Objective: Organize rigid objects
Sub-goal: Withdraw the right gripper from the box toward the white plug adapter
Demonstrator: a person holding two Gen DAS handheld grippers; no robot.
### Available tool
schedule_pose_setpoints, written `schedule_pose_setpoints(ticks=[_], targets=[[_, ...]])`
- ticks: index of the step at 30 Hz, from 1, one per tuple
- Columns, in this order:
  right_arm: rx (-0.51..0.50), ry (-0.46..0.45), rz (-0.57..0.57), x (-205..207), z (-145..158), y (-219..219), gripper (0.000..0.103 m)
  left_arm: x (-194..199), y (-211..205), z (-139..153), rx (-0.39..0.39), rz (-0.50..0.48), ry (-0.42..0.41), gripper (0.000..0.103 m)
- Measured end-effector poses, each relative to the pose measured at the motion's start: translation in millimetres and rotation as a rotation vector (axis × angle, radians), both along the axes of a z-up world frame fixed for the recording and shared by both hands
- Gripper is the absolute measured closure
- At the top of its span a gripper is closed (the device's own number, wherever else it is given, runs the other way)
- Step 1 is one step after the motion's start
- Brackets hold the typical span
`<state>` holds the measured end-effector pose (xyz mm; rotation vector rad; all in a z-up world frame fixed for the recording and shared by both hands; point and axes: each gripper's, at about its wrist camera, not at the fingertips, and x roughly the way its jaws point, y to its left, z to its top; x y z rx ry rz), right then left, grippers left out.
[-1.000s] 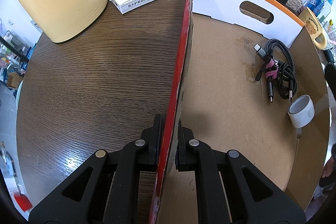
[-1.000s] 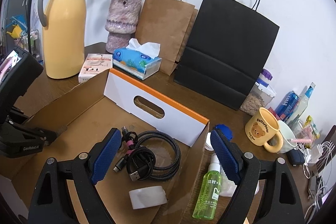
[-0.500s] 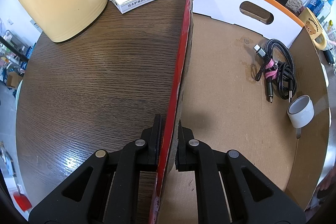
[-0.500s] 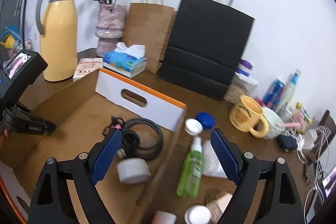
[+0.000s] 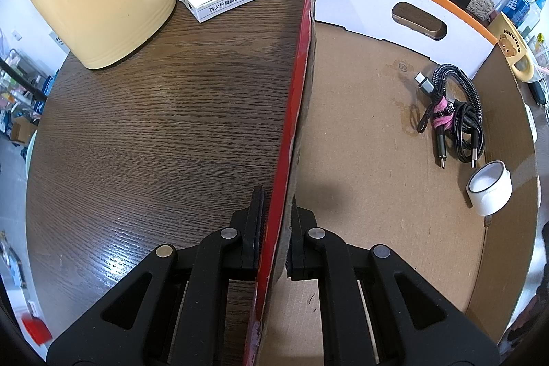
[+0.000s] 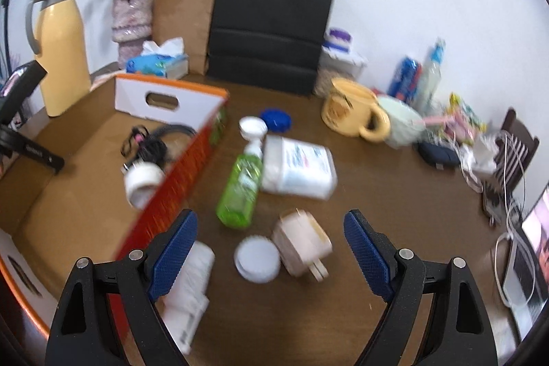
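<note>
Black left gripper (image 5: 274, 239) at the bottom of my left view is clenched on the cardboard box's (image 5: 360, 132) red side wall; a cable bundle (image 5: 453, 122) and tape roll (image 5: 489, 192) lie at right. My right gripper (image 6: 271, 249) gapes, released, over a white jar (image 6: 256, 259), a plug adapter (image 6: 303, 240) and, further up, a green bottle (image 6: 240, 191)

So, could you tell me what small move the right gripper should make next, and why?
Probably lower the open right gripper onto the beige charger plug lying between its jaws and close. The cardboard box, clamped at its wall by the left gripper, holds only a cable bundle and a tape roll; the plug lies outside on the table.
</note>
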<state>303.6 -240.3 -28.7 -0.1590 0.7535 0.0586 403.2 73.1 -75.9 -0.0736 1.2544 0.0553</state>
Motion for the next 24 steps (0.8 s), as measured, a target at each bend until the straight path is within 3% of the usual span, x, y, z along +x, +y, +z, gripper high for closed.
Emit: schedule_pose_setpoints(ticks=[12, 24], targets=[[0.071, 0.119, -0.034, -0.4, -39.5, -24.7, 0.012, 0.0, 0.1, 0.0, -0.001, 0.0, 0.0, 0.097], [0.198, 0.124, -0.077, 38.0, -42.6, -56.4, 0.012, 0.1, -0.7, 0.3, 0.0, -0.001, 0.0, 0.097]])
